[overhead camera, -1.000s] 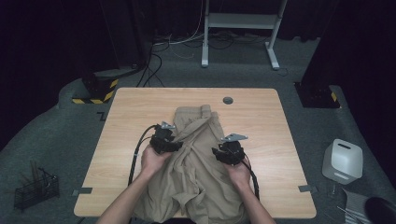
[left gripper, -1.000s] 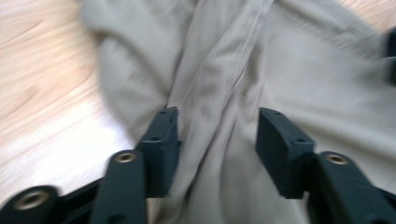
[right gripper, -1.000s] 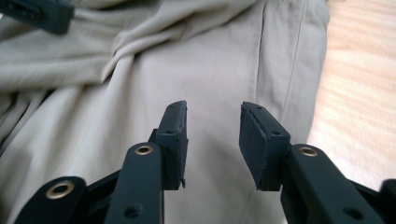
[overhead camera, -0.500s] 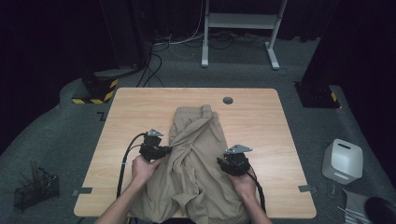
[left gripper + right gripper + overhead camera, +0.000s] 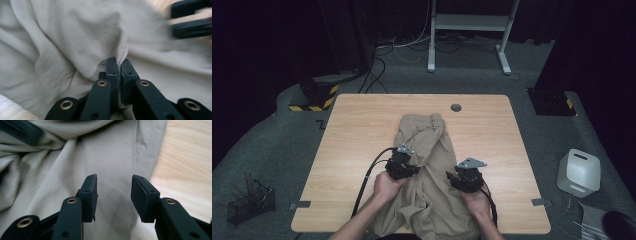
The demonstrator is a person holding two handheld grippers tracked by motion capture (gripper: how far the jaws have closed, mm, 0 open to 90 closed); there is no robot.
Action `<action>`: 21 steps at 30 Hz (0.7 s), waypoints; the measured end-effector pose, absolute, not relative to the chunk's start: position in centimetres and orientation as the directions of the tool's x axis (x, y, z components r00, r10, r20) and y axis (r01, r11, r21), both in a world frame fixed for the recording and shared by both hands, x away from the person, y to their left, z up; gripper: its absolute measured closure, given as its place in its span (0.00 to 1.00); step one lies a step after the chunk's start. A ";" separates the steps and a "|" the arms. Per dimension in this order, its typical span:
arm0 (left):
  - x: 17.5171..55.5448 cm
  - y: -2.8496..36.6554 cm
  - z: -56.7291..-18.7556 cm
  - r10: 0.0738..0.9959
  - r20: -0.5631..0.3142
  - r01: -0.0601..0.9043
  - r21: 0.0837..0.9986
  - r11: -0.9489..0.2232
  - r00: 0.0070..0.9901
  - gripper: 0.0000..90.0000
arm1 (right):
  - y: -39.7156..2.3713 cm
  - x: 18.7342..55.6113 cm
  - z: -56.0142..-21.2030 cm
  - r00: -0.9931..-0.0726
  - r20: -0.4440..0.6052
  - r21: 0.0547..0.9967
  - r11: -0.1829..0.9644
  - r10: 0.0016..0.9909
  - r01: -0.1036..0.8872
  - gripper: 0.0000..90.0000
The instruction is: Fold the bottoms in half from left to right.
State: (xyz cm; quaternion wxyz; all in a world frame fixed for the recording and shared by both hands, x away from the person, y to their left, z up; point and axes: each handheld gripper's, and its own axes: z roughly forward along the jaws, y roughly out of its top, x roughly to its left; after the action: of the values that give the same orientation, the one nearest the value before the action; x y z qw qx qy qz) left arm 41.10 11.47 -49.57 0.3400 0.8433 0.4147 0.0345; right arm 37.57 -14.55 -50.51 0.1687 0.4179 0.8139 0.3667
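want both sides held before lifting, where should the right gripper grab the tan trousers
Probably the seamed side edge of the tan trousers just ahead of the right gripper, coming in from the bare table side. That edge lies flat with wood beside it, and the open jaws straddle cloth already. The left gripper pinches a raised fold.

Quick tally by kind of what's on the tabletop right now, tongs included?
Beige garment: 1
Tongs: 2, the left tongs shut on a fold of the garment, the right tongs open over it
Round grommet in the table: 1
Total: 4
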 end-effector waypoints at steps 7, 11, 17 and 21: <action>43.3 12.5 -50.4 0.767 -0.194 0.701 0.581 -0.413 0.612 0.97 | -15.1 36.7 -51.7 -0.600 0.021 0.699 0.418 0.799 0.581 0.63; 45.5 13.2 -50.2 0.816 -0.131 0.715 0.573 -0.401 0.563 0.97 | -13.8 38.0 -52.0 -0.586 0.001 0.718 0.408 0.810 0.564 0.64; 45.8 14.1 -48.0 0.810 -0.201 0.717 0.610 -0.337 0.551 0.97 | -12.2 40.2 -52.0 -0.580 -0.018 0.714 0.417 0.814 0.563 0.65; 43.7 11.1 -45.6 0.727 -0.180 0.631 0.658 -0.412 0.662 0.97 | -11.8 40.4 -52.0 -0.571 -0.013 0.718 0.405 0.821 0.566 0.65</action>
State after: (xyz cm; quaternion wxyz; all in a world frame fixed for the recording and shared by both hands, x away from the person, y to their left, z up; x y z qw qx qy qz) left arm 43.70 11.12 -45.56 0.3603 0.8375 0.4054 0.0671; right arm 40.44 -11.84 -52.03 0.1859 0.4245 0.8172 0.3427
